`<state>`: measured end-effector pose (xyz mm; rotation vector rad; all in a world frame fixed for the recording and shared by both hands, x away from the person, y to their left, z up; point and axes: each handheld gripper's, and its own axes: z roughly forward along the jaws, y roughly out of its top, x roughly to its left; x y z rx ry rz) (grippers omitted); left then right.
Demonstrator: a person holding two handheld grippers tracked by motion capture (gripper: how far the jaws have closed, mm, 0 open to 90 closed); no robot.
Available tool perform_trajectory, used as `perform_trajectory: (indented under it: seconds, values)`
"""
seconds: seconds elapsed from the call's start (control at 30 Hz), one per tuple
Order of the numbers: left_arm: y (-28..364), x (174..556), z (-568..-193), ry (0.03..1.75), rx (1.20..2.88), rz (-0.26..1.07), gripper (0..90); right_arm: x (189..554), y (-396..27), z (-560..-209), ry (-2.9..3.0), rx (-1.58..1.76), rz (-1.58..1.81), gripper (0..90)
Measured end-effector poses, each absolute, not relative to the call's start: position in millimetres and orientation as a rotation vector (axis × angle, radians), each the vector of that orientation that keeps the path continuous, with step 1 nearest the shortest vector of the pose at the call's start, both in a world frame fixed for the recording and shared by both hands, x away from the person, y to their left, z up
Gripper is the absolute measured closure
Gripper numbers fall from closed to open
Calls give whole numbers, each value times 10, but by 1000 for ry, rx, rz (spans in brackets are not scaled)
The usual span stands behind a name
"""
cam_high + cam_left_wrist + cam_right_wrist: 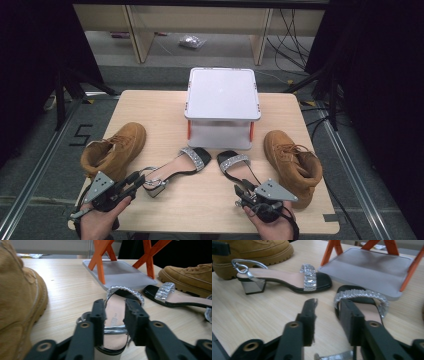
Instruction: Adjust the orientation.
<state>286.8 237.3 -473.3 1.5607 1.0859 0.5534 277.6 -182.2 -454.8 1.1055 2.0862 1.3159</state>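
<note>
A: Where does the left sandal (176, 167) lie, taking the white rack (222, 106) as the landmark?

B: Just in front of the rack's near left corner, toe with its rhinestone band towards the rack, block heel towards the person. The left gripper (134, 181) is at that heel end.

A: And the fingers?

B: In the left gripper view the two black fingers (98, 320) stand on either side of the heel end (115, 322), the insole and the silver ankle strap showing between them. A gap shows on each side, so the jaws look released, around the sandal and not clamped on it.

A: The right sandal (237, 167)?

B: In front of the rack's near right corner, toe band towards the rack. The right gripper (243, 194) is at its heel. In the right gripper view one finger (348, 317) lies over the sandal's edge (362, 298), and the other stands over bare table (150, 107) beside it. Those jaws are parted too; I cannot tell whether the one finger touches the sandal.

A: What else sits near the rack?

B: A tan boot (114, 150) to the rack's left, beyond the left sandal, and a second tan boot (294, 165) to the rack's right, beside the right sandal. Both stand upright on the table.
</note>
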Motion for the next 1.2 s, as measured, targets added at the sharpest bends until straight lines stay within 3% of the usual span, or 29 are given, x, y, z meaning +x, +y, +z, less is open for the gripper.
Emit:
perform_trajectory:
  seconds: [0.13, 0.3, 0.93, 1.2]
  values:
    - [2433, 2909, -4736, 1142, 1595, 607, 890, 2830, -1721, -4536, 2133, 1091, 1296, 804]
    - [2439, 2968, -4800, 1191, 1654, 690, 895, 2914, -1567, -4558, 2194, 1070, 1279, 900]
    - [2388, 3143, -5100, 1233, 1795, 754, 891, 2983, -1270, -4686, 2311, 1037, 1229, 900]
    - [2396, 3213, -5130, 1234, 1828, 713, 896, 3017, -1150, -4685, 2334, 1016, 1220, 900]
